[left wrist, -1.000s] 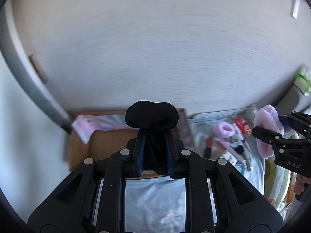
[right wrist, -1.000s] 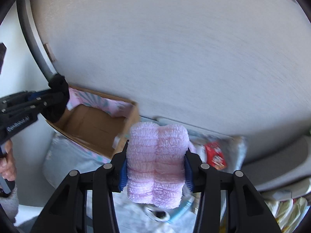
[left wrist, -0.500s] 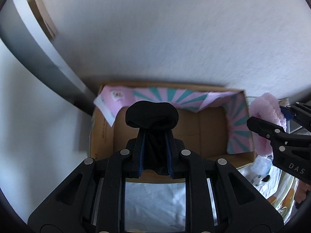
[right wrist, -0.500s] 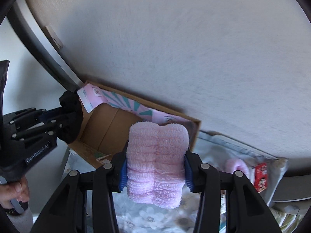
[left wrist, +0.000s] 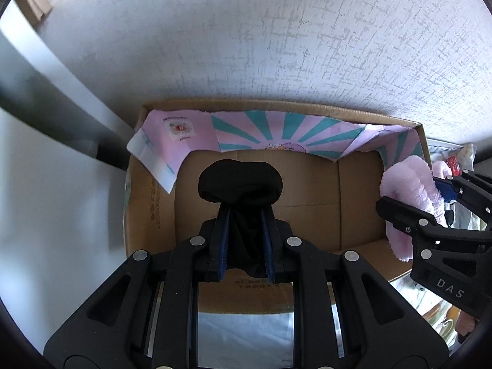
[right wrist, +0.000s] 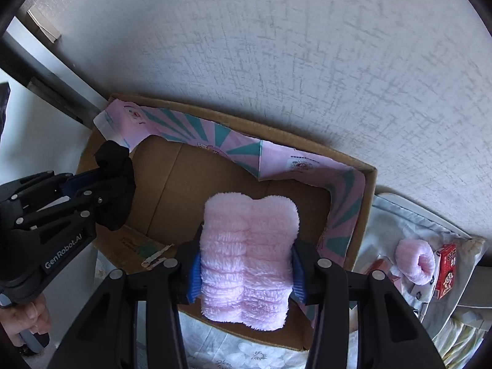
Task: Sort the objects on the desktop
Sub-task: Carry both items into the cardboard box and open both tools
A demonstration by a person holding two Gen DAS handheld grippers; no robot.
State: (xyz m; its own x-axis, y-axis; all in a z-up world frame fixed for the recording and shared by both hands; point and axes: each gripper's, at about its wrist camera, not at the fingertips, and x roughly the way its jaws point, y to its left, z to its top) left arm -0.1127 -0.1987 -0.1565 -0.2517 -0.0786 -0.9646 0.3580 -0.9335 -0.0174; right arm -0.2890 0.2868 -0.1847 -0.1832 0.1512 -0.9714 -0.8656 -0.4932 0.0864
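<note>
My left gripper (left wrist: 244, 224) is shut on a black fabric item (left wrist: 240, 181) and holds it over the left part of an open cardboard box (left wrist: 359, 203) lined with pink and teal paper. My right gripper (right wrist: 246, 264) is shut on a fluffy pink headband (right wrist: 249, 258) and holds it above the box's right side (right wrist: 367, 203). In the left wrist view the right gripper (left wrist: 430, 212) and its pink headband (left wrist: 409, 193) show at the box's right edge. In the right wrist view the left gripper (right wrist: 101, 184) with the black fabric (right wrist: 115, 166) shows at the box's left edge.
The box stands against a textured white wall (left wrist: 276, 30). Right of the box, on a floral cloth (right wrist: 399, 215), lie a second pink fluffy item (right wrist: 415, 261), a small red packet (right wrist: 446, 270) and other small things. A grey frame (left wrist: 46, 77) runs along the left.
Both grippers have moved left from the cluttered cloth to above the cardboard box, each still holding its item. The box now fills the middle of both views.
</note>
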